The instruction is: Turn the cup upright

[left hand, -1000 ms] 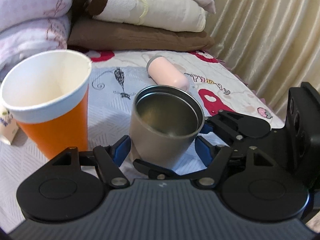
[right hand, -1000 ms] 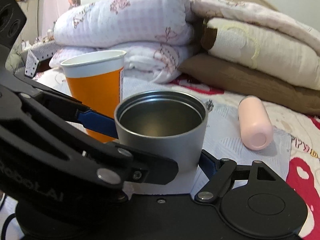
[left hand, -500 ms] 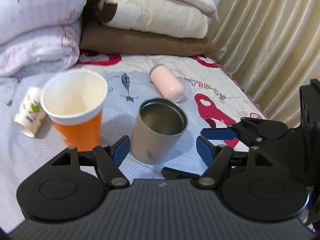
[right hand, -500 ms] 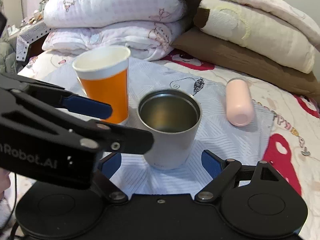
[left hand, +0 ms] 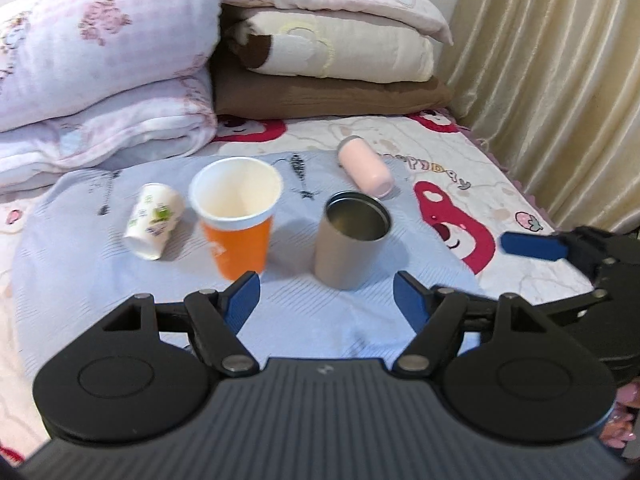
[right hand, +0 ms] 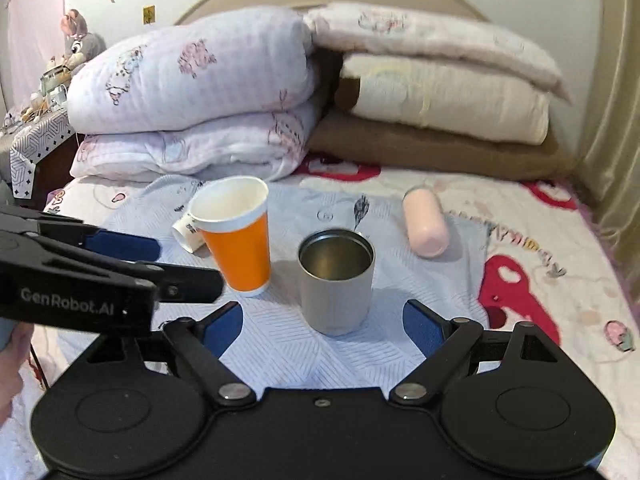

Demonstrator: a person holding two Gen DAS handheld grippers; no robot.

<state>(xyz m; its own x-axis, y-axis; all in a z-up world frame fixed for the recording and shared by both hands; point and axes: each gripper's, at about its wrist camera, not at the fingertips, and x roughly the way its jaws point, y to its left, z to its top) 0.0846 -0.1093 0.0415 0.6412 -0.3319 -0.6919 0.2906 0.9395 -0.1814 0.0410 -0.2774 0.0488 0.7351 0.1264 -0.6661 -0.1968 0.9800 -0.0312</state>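
A grey metal cup (left hand: 353, 240) stands upright, mouth up, on a pale blue cloth (left hand: 120, 280) on the bed; it also shows in the right wrist view (right hand: 335, 280). My left gripper (left hand: 326, 296) is open and empty, a little in front of the cup. My right gripper (right hand: 322, 322) is open and empty, also in front of the cup and apart from it. An orange paper cup (left hand: 236, 220) stands upright to its left, also in the right wrist view (right hand: 236, 236).
A small white printed cup (left hand: 154, 216) lies on its side at the left. A pink bottle (left hand: 365, 166) lies on its side behind the metal cup. Folded quilts and pillows (left hand: 120, 60) are stacked at the back. A curtain (left hand: 560, 80) hangs at the right.
Both grippers have let go of the metal cup and pulled back and up from it. The cup stays upright on the cloth.
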